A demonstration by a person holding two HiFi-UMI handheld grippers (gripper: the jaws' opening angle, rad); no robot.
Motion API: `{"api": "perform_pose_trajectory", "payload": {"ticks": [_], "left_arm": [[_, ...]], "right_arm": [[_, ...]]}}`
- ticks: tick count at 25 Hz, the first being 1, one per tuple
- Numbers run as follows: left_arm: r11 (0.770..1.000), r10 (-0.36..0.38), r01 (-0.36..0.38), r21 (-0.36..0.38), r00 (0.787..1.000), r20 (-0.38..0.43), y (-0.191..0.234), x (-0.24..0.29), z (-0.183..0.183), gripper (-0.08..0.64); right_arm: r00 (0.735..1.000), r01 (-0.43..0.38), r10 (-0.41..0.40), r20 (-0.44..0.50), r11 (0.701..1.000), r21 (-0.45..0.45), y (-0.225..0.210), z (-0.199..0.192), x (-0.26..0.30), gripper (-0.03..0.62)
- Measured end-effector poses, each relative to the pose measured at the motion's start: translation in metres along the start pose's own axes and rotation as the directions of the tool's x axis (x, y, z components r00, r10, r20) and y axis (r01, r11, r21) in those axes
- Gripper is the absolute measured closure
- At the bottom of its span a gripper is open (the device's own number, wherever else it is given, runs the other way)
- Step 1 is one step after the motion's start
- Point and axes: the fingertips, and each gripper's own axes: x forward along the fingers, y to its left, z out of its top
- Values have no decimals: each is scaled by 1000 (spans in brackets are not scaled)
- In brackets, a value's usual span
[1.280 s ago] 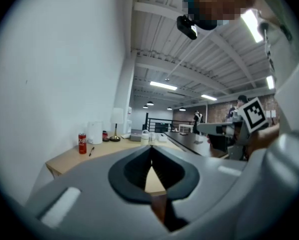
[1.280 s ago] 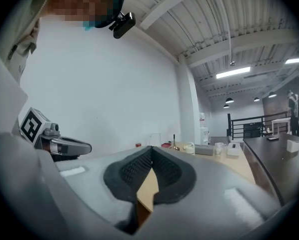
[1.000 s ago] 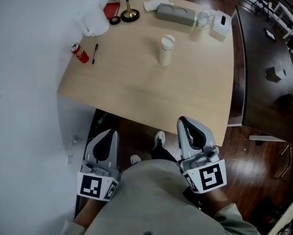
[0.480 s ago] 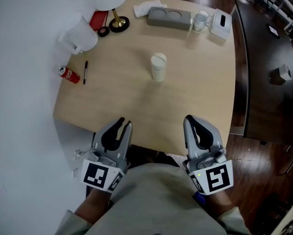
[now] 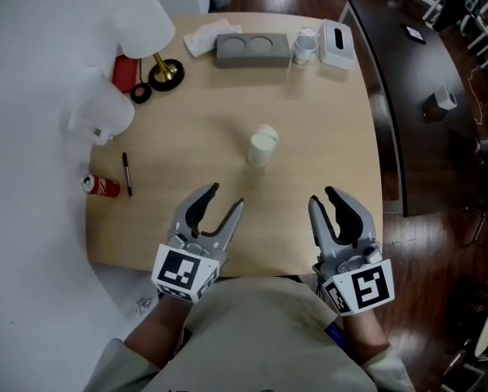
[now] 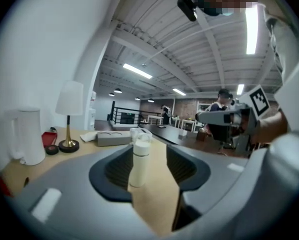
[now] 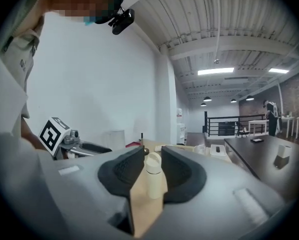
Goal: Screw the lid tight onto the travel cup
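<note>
Our left gripper (image 5: pixel 225 196) and right gripper (image 5: pixel 323 196), jaws just opening and empty, sit short of the tall, slim travel cup (image 5: pixel 262 147), which an off-centre grab could topple.

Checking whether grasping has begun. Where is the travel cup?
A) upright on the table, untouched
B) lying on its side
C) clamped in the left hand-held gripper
A: the travel cup stands on the table, beyond the left hand-held gripper and right hand-held gripper, whose empty jaws have just been opening.
</note>
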Motion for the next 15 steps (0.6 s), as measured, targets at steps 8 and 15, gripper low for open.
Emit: {"api": "perform_pose_trajectory", "payload": {"ticks": [8, 15], "left_arm": [[975, -211, 219, 44, 968, -134, 28, 61, -46, 248], [961, -258, 273, 38, 941, -218, 24, 112, -83, 224]], "right_arm": [[996, 71, -72, -48, 997, -5, 14, 14, 27, 457], [996, 22, -21, -85, 1000, 14, 6, 9, 43, 454]]}}
